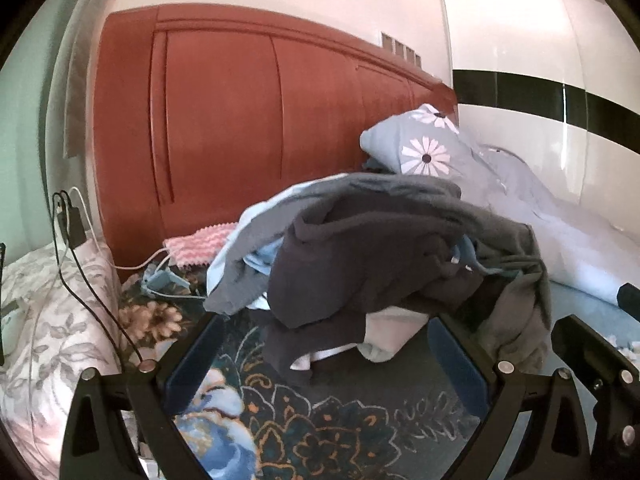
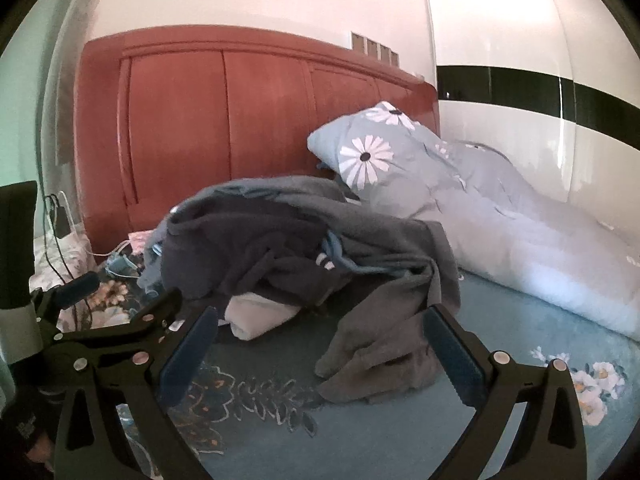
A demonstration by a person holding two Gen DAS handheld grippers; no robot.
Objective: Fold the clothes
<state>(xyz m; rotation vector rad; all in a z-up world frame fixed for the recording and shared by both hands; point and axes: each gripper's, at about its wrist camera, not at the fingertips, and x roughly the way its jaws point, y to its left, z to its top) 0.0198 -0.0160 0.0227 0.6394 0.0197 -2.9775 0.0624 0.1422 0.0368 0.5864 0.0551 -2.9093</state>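
Note:
A loose pile of clothes (image 1: 360,248) lies on the floral bed sheet (image 1: 320,420). A dark grey garment is on top, with a light blue one (image 1: 256,224) and a white one (image 1: 384,332) under it. My left gripper (image 1: 326,360) stands open just before the pile, and a grey fold (image 1: 520,320) hangs by its right finger. In the right wrist view the pile (image 2: 280,240) spreads ahead. A grey sleeve (image 2: 380,348) lies between the fingers of my open right gripper (image 2: 320,360), close to the right pad (image 2: 452,356). The left gripper (image 2: 100,336) shows at the left.
A red-brown headboard (image 1: 240,120) stands behind the pile. A blue daisy pillow (image 2: 360,152) and a pale duvet (image 2: 540,248) lie at the right. A floral pillow (image 1: 48,320) with cables (image 1: 80,280) sits at the left, and a pink knitted piece (image 1: 200,246) by the headboard. A white wardrobe (image 2: 520,40) stands at the far right.

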